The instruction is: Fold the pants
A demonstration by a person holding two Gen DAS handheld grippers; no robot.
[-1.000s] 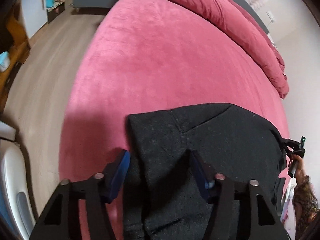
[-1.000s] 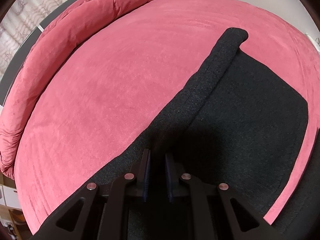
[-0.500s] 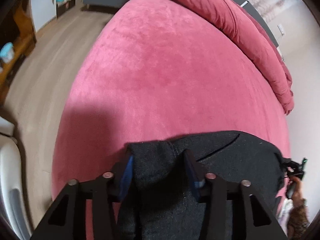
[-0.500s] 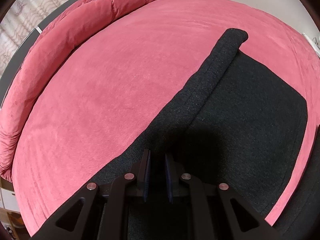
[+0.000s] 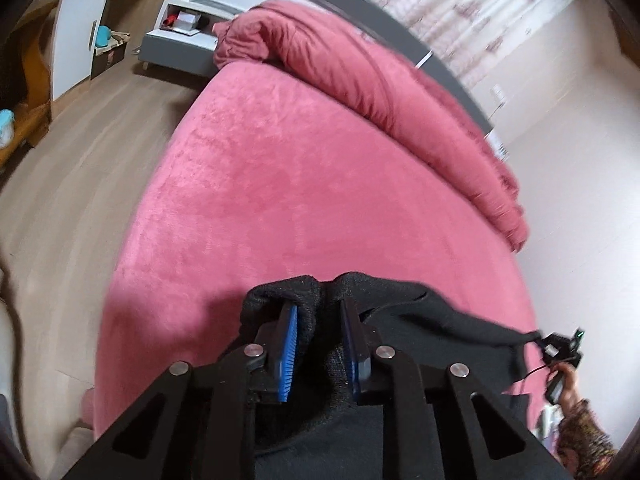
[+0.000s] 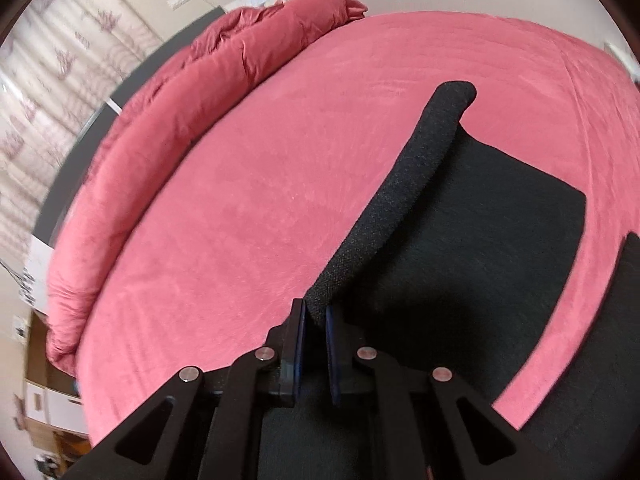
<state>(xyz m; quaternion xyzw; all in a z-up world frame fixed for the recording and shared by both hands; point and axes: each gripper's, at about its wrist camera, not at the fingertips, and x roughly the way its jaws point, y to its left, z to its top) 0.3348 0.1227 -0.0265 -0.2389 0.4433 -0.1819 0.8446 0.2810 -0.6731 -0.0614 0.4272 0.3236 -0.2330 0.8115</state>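
Observation:
Black pants (image 5: 424, 312) lie on a pink bed (image 5: 300, 184). My left gripper (image 5: 318, 314) has its blue pads pressing a bunched fold of the pants, and its jaws are still closing. That fold is lifted off the bed. In the right wrist view the pants (image 6: 488, 232) spread to the right, with a thick rolled edge (image 6: 416, 168) running away from me. My right gripper (image 6: 316, 318) is shut on the near end of that edge, its jaws still tightening. A person's hand (image 5: 566, 380) shows at the far right of the left wrist view.
A rolled pink duvet (image 5: 360, 76) (image 6: 160, 128) lines the bed's far side by the curtained wall. A white and grey nightstand (image 5: 188, 36) and wooden floor (image 5: 80, 168) lie to the left. Bare pink bed (image 6: 260, 208) stretches beyond the pants.
My left jaws went from wide apart to clamped on the pants' fabric. Both grippers rose and tipped up, lifting the black cloth, so more of the room shows.

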